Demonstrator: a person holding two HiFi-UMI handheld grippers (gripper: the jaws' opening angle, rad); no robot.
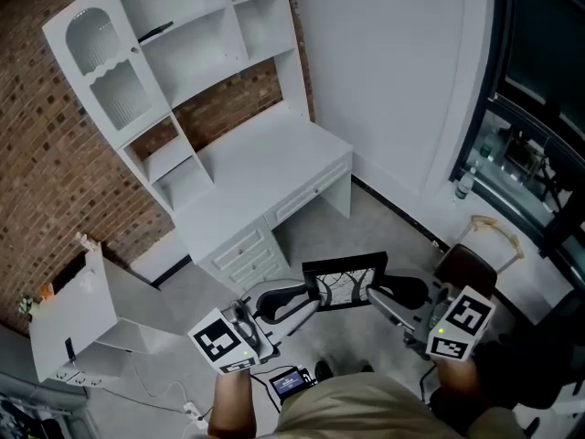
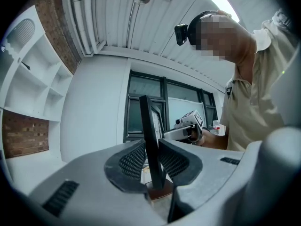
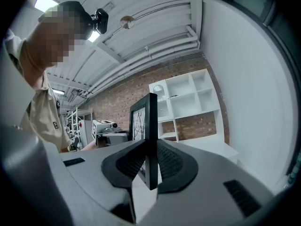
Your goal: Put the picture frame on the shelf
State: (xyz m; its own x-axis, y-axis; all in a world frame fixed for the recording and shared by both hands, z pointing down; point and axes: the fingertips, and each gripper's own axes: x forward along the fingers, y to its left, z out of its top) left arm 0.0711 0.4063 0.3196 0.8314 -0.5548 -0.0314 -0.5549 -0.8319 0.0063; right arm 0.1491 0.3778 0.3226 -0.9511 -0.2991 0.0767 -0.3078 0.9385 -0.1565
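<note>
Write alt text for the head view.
The left tool and right tool each clamp one side of a black picture frame. Ahead stands a white desk with shelves against a brick wall.

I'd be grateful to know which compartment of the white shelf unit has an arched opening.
It is the top compartment in the left-hand column of the white shelf unit. Its opening is rounded at the top, whereas all the others are square-cornered.

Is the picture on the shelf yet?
Not yet. Done: the black rectangular picture frame is lifted and held in the air. In hand: the left gripper and right gripper each clamp one edge between their fingers. Left: carry it to the white shelf unit above the white desk and set it inside.
</note>
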